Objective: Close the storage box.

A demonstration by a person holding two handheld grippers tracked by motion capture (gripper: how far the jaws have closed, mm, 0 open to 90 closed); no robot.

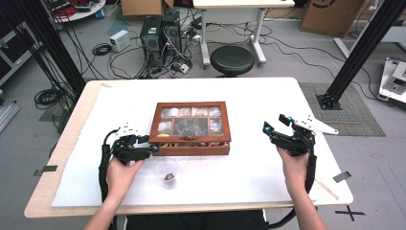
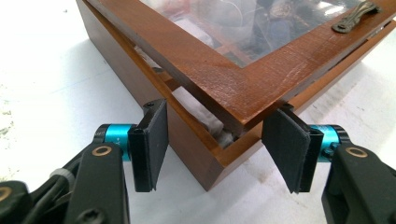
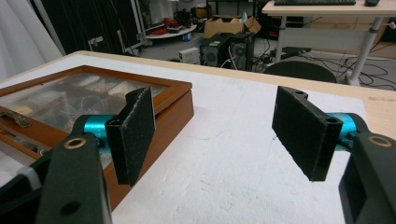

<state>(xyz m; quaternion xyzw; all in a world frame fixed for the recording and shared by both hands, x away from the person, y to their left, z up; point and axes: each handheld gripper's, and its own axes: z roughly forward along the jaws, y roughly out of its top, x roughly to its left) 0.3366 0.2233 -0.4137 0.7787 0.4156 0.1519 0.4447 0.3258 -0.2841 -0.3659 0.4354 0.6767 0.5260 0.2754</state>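
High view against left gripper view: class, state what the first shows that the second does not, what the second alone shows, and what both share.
The high view alone takes in the clear cup standing in front of the wooden box, the right gripper open and apart from the box, and the stool beyond the table. The left gripper view alone reveals the lid slightly raised at the near corner, white packets visible in the gap. Both share the box, its glass lid with metal clasp, and the left gripper open at that corner.
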